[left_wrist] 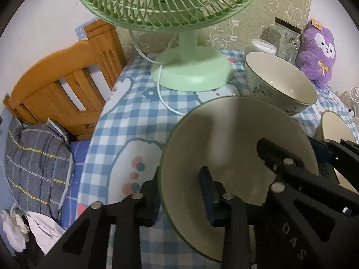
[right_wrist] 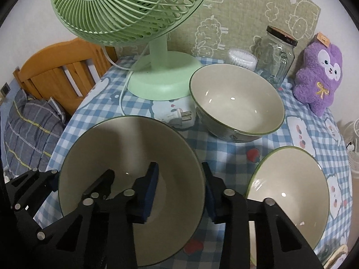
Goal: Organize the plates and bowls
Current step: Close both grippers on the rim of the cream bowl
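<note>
- Nearest the lens: cream bowl with green rim (right_wrist: pixel 132 179), held up over the checked tablecloth (right_wrist: pixel 226 154), tilted toward the cameras.
- Right gripper (right_wrist: pixel 179 192) straddles the bowl's right rim, one blue pad inside, one outside; jaws narrowed onto the wall, contact looks firm.
- Left gripper (left_wrist: pixel 181 192) straddles the opposite rim the same way, one finger inside the bowl, the other outside; jaws closed onto the wall.
- Green desk fan (right_wrist: pixel 143 22) stands at the table's back, its white cord and plug (right_wrist: pixel 179 116) lying on the cloth.
- Second bowl (right_wrist: pixel 237 103) sits upright just beside the fan base.
- Third bowl or plate (right_wrist: pixel 289 192) rests on the cloth at right; depth hard to judge.
- Glass jar (right_wrist: pixel 276 56), purple plush (right_wrist: pixel 318 76), small white tub (right_wrist: pixel 242 59) along the back edge.
</note>
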Available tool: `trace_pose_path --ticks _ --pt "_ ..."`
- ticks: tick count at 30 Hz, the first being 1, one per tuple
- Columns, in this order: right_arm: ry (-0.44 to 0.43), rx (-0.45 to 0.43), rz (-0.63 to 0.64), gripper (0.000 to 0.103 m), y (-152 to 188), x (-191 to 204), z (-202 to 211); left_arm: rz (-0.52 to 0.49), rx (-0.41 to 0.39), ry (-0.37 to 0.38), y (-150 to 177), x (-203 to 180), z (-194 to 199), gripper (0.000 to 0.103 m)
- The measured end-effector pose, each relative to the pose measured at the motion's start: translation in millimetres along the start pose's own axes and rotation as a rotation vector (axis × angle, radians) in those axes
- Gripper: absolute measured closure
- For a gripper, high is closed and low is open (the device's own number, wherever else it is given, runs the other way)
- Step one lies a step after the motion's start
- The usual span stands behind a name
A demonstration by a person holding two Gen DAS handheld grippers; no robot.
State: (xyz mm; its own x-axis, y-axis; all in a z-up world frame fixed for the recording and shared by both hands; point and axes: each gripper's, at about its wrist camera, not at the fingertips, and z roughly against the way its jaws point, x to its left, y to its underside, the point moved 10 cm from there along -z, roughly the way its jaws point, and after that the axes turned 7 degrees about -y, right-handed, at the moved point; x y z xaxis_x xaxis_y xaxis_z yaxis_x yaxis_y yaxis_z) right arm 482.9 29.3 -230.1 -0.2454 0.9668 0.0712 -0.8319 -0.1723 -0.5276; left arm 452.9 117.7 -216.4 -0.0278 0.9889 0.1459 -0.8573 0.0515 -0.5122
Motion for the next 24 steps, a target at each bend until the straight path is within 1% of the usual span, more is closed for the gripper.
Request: trace_pose_path --ticks 1,4,12,18,24 --pt "0.003 -0.001 0.002 0.07 -0.2 -0.5 0.0 0.003 0.009 0.009 1.2 -1.2 -0.3 0.079" --pt "0.005 0.012 -0.012 0.072 2.1 -2.5 0.9 0.021 0.015 0.009 2.6 -1.4 0.4 0.08" --pt "-0.02 0.034 -0.039 0.076 7.4 -2.4 1.9 0.029 0.02 -0.034 4.4 2.7 6.3 0.081" --pt "-0.036 0.028 -0.034 0.076 11.0 6.7 12.6 0.052 0.008 -0.049 10.8 11.8 20.9 0.081" --pt "-0.041 0.031 -0.012 0.076 26.0 14.1 30.5 0.034 0.004 -0.058 27.2 10.2 39.9 0.081"
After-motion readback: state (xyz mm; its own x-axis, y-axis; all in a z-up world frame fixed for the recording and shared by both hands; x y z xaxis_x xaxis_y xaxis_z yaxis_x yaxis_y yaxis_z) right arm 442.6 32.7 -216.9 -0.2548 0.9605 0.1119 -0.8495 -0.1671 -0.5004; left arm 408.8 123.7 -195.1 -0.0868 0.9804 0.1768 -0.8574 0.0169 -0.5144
